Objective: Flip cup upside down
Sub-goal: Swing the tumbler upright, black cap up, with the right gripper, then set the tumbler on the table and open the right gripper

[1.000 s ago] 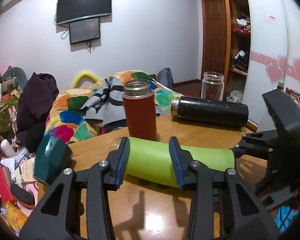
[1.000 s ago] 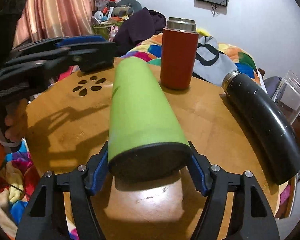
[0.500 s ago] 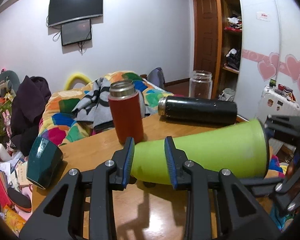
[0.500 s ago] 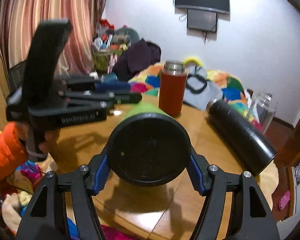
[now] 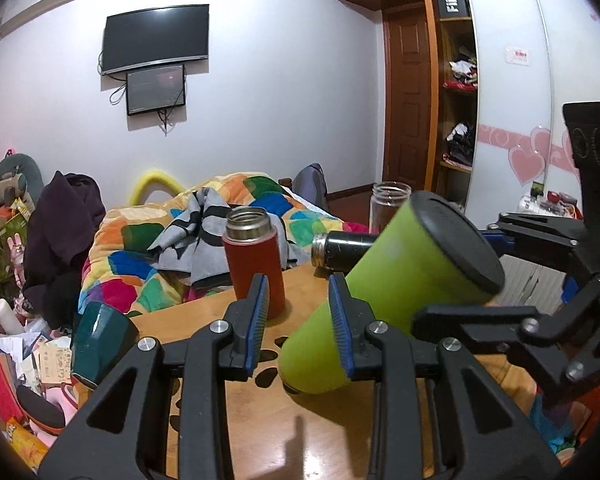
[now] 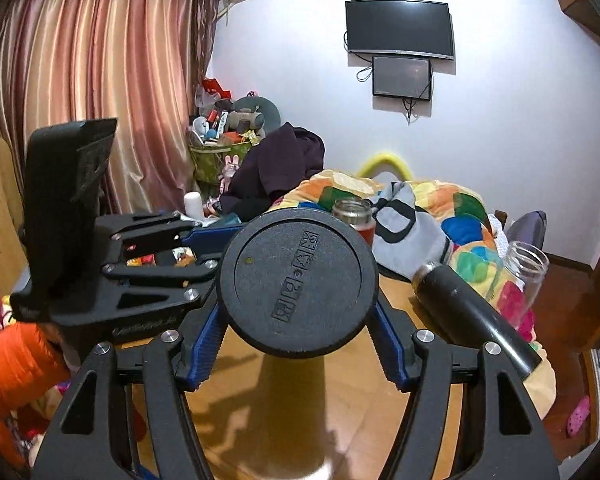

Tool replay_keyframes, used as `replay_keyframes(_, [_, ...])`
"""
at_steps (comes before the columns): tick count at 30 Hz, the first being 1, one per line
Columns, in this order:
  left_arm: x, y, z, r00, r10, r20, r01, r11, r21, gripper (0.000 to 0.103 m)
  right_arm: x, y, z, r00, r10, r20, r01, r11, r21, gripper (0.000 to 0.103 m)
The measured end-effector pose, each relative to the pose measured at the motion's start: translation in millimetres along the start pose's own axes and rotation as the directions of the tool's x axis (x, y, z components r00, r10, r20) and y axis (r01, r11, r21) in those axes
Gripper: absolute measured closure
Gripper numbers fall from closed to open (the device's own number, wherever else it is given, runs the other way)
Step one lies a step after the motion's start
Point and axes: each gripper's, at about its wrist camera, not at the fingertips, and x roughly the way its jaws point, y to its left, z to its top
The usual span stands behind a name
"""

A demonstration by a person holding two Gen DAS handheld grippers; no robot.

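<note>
The tall lime-green cup with a black base cap [image 5: 384,284] was about halfway through its flip: it leaned steeply, black base raised toward 1 o'clock in the left wrist view, mouth end down at or just above the round wooden table [image 5: 308,436]; whether the rim touched the wood could not be told. The right gripper [image 6: 296,344] was clamped around the cup just under its base, blue pads pressed to both sides. The left gripper [image 5: 298,320] stood spread apart, its right pad just beside the cup's lower wall, gripping nothing. Left to do, by my reading: bring the cup fully vertical, mouth down, set it on the table and let go. At 11 o'clock from the cup stood 1 red steel-necked flask [image 5: 256,260], upright and near; at 12 o'clock lay 1 black flask [image 5: 342,254] on its side, with 1 clear glass jar [image 5: 388,206] behind it. A dark teal cup [image 5: 100,340] lay at the table's edge at 9 o'clock. The open wood toward 6 o'clock offered the safest room for setting down.
</note>
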Motion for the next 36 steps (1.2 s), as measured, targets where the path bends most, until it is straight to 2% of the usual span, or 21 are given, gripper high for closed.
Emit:
replay_keyframes(11, [12,28,0,0.999,0.044,-0.023,-0.046,0.997,-0.068,0.074,44,-4,31,0.999,0.012,-0.038,-0.011,0.999,0.036,0.04])
replay_keyframes(18, [23,42,0,0.998,0.056,-0.033,-0.059,0.993,-0.101,0.075,65,-11,39,0.998,0.021,-0.055,-0.017,0.998,0.068,0.04])
replay_keyframes(30, [26,50,-5,0.997,0.057,-0.044,-0.063,0.988,-0.138,0.075,69,0,42,0.999,-0.001,-0.051,0.004,0.999,0.052,0.04])
replay_keyframes(36, [21,47,-5,0.996,0.076,-0.046,-0.081,0.989,-0.125,0.072,65,0,39,0.998,0.024,-0.051,-0.02,0.998,0.065,0.04])
